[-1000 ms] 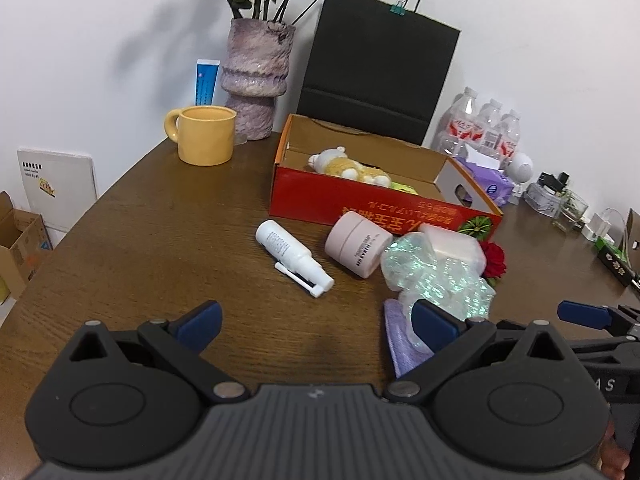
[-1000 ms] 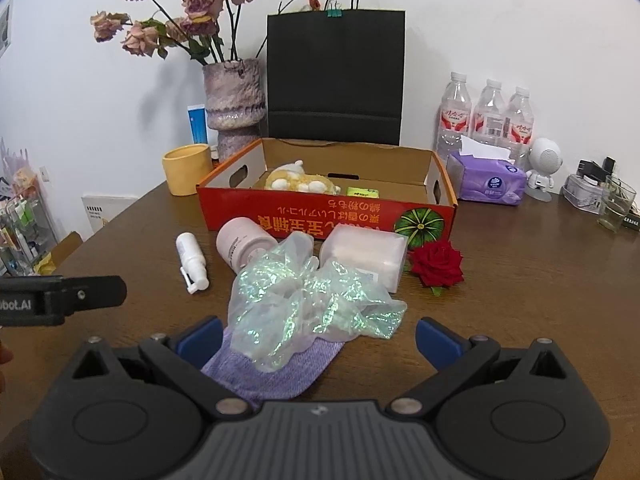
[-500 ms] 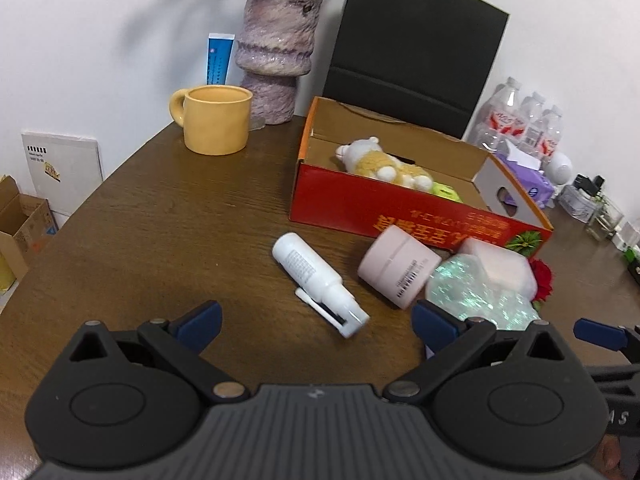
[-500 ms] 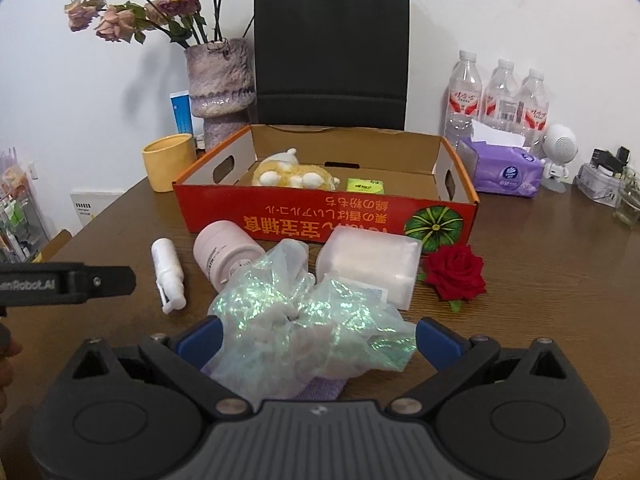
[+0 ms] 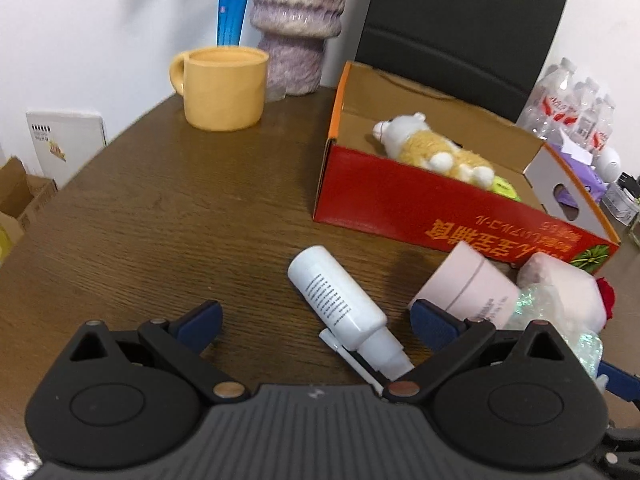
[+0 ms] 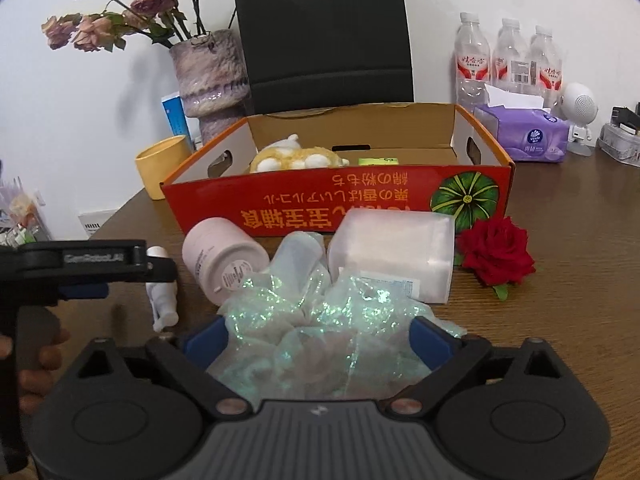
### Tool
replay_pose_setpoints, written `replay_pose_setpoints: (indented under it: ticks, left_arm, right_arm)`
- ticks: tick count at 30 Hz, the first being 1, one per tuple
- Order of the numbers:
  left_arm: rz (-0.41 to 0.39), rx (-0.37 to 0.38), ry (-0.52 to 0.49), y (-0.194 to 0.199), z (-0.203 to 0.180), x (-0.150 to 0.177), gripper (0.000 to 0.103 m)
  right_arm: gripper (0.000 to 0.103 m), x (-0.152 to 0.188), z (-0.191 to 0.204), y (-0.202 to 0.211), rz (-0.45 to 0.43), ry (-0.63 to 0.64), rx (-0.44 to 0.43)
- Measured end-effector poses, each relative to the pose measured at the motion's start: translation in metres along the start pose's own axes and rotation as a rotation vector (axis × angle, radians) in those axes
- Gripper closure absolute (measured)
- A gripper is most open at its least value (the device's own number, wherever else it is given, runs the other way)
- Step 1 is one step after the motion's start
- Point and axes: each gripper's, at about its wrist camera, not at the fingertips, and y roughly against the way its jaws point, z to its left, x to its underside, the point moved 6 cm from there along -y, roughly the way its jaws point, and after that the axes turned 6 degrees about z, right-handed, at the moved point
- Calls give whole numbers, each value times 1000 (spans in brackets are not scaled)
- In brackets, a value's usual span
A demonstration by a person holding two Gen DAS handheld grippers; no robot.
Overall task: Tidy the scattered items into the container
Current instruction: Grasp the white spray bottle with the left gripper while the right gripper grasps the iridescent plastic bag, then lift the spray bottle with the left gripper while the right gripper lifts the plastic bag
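Both grippers gape: left gripper (image 5: 316, 320) over spray bottle (image 5: 340, 304), right gripper (image 6: 318, 338) (just narrowing) around iridescent bag (image 6: 316, 332).

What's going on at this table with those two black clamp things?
A person is tidying loose items into the red box, where a plush toy already lies. The left gripper is open around a white spray bottle. The right gripper, its jaws just closing, frames a shimmery bag, not yet squeezing it.

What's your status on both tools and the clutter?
Left tool open over white spray bottle. Right tool open, just closing around iridescent bag. Red box ahead; pink jar and clear tub between.
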Motion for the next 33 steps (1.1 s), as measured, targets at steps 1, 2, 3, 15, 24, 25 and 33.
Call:
replay_pose_setpoints:
  ticks: [1, 2, 3, 15, 24, 25, 33]
  left_arm:
    - [-9, -2, -8, -1, 0, -1, 1]
    - [-13, -5, -17, -2, -1, -1, 1]
    - [-15, -4, -24, -3, -1, -1, 1]
    - [-97, 77, -117, 4, -10, 8, 59]
    - [-142, 71, -178, 1, -19, 12, 64]
    - [-145, 67, -186, 1, -19, 13, 64]
    - [-152, 64, -200, 2, -20, 15, 64]
  right_arm:
    - [12, 1, 0, -1, -8, 4, 7]
    - [14, 1, -1, -3, -16, 11, 14]
    - [18, 2, -1, -4, -20, 18, 19]
    - [62, 6, -18, -7, -27, -79, -53]
    - [77, 6, -24, -1, -59, -114, -73]
    - [77, 6, -24, 0, -61, -115, -73]
    - [81, 5, -25, 6, -77, -124, -73]
